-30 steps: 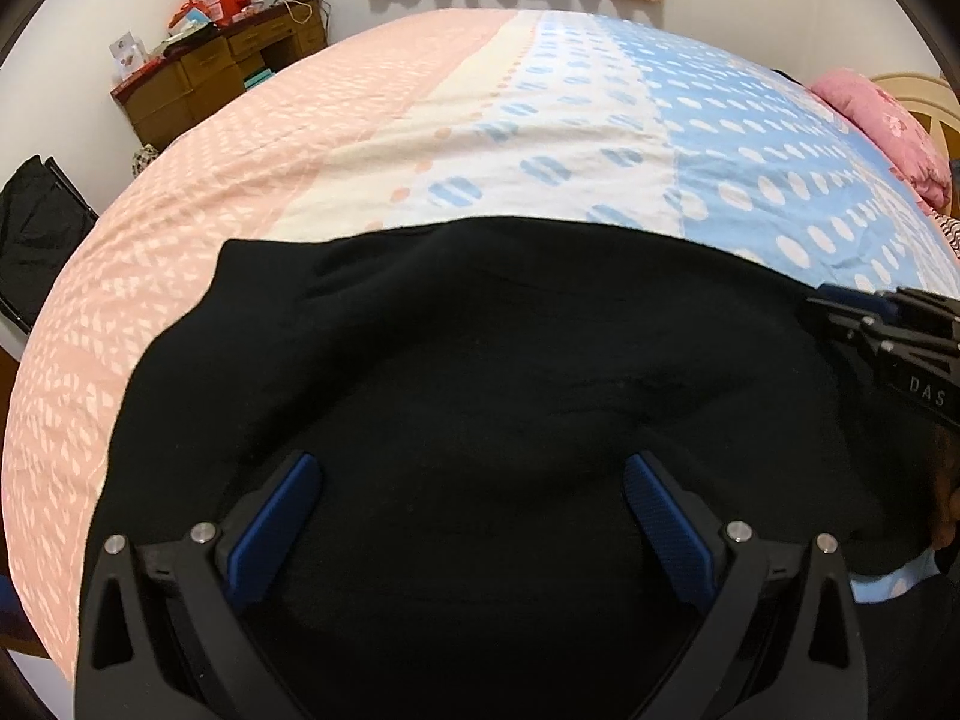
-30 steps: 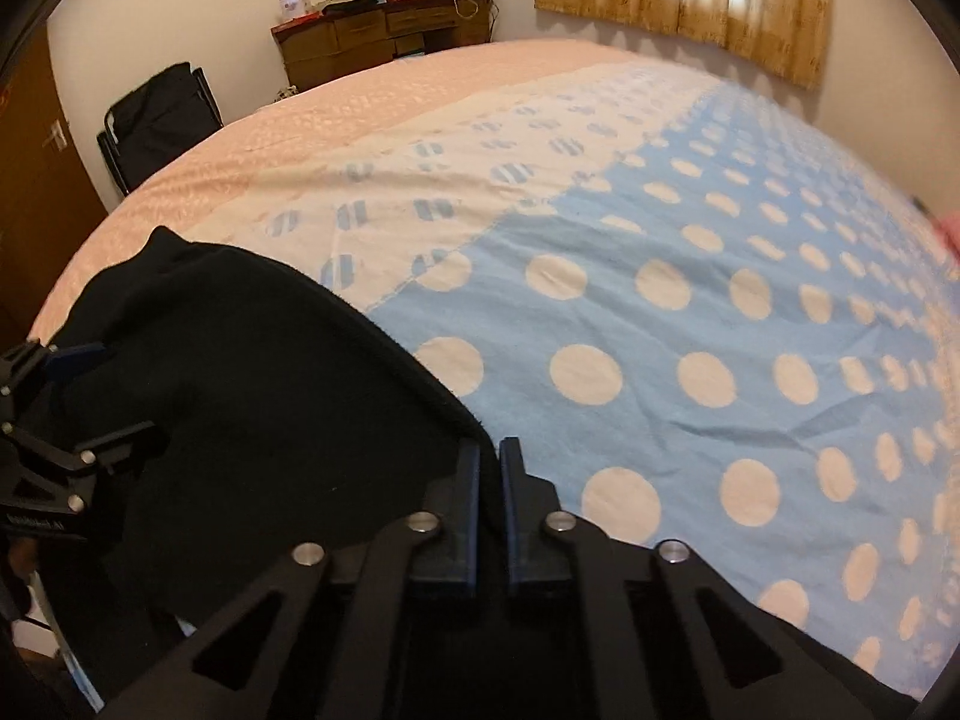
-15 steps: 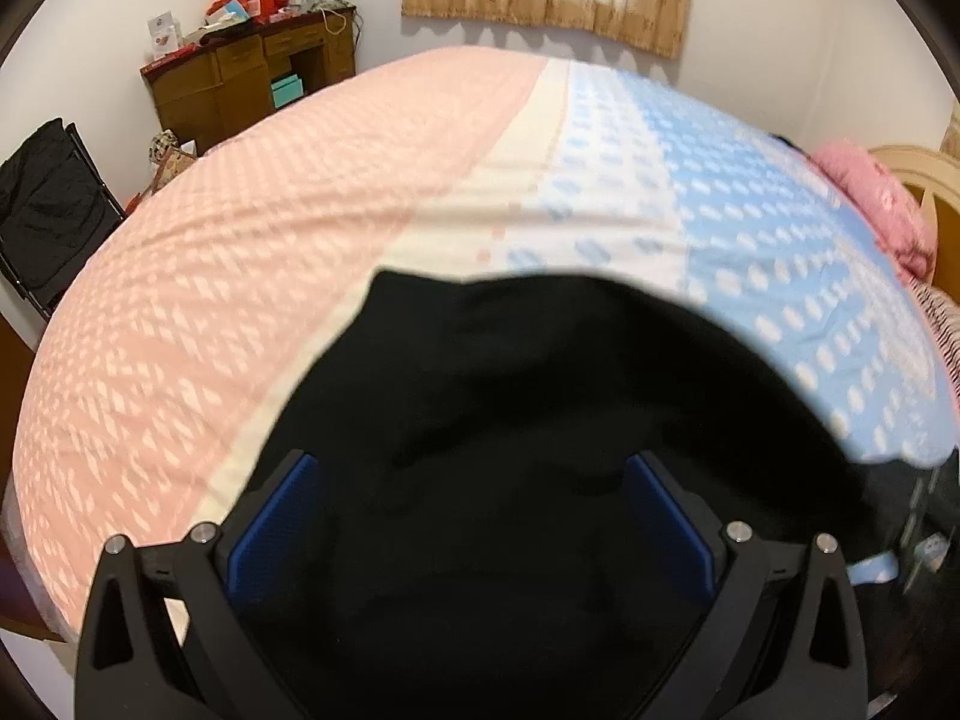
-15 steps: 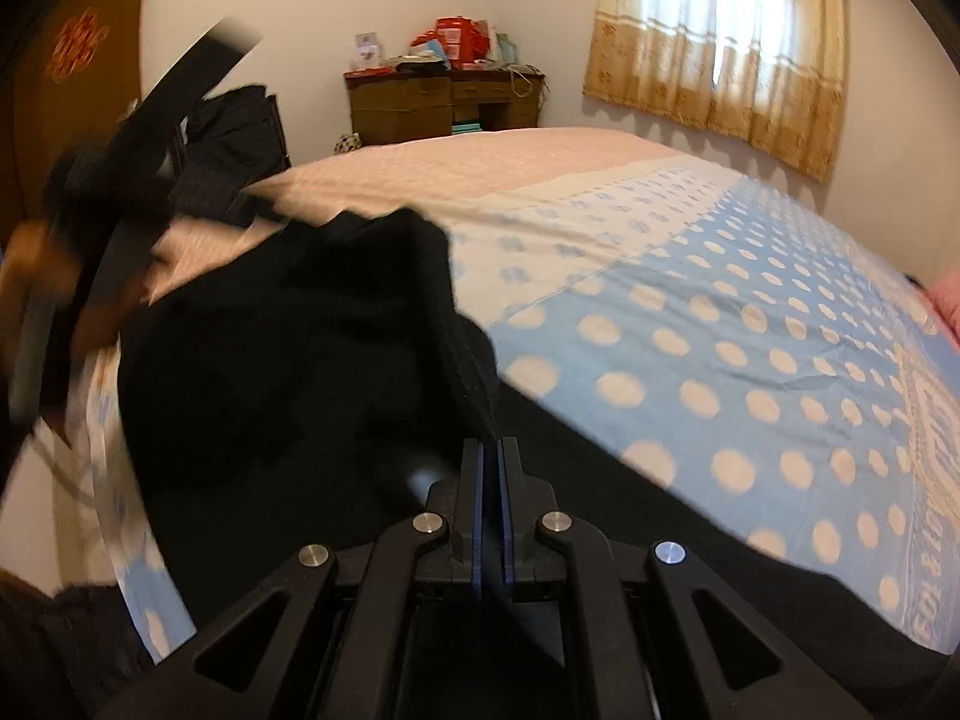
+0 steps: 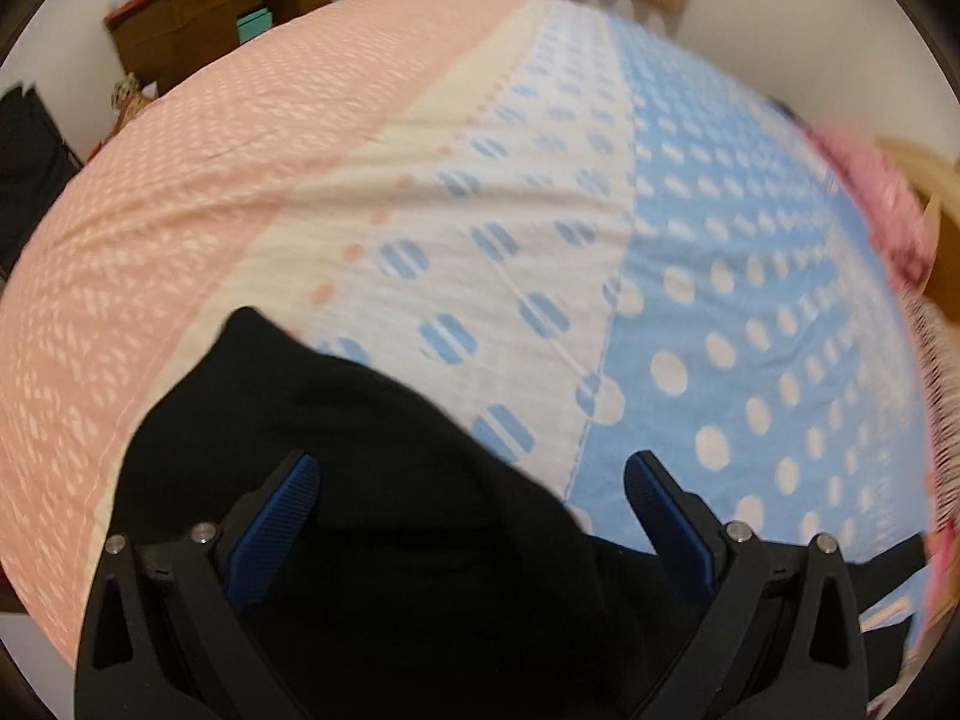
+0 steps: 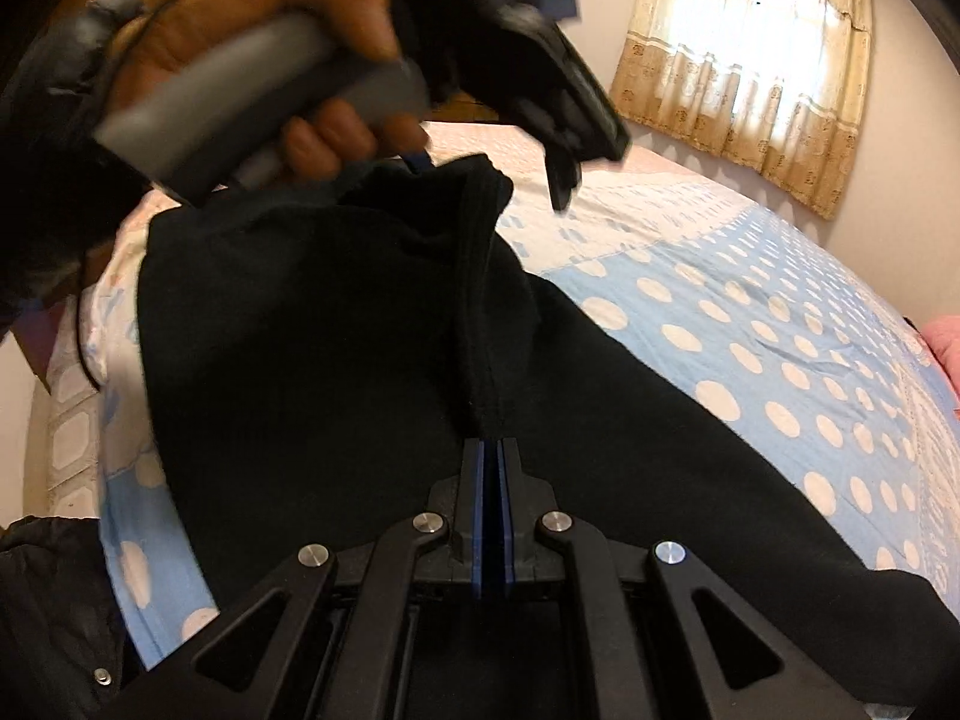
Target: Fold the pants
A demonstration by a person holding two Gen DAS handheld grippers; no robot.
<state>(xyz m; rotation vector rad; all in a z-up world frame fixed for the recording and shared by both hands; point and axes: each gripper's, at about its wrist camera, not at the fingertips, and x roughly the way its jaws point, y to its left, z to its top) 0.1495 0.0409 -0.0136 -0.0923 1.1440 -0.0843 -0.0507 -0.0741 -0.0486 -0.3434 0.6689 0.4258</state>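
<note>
The black pants [image 6: 312,372] lie bunched near the front edge of the bed, and one seamed edge is lifted into a ridge. My right gripper [image 6: 493,450] is shut on that raised edge. In the right wrist view a hand [image 6: 258,30] holds the other gripper's handle above the far end of the pants. In the left wrist view my left gripper [image 5: 474,480] hangs open over the pants [image 5: 360,510]. Its blue pads [image 5: 276,516] stand wide apart, pressing on nothing.
The bedspread [image 5: 540,210] runs in pink, cream and blue dotted bands. A wooden desk [image 5: 222,0] with clutter stands at the far wall, and a curtain [image 6: 750,60] hangs by it. A pink pillow [image 5: 882,198] lies at the right. A dark bag [image 5: 30,150] sits left of the bed.
My right gripper carried the pants edge across toward the left gripper, bunching the cloth. The left gripper rose and tilted, still open, so more bedspread shows beyond the pants.
</note>
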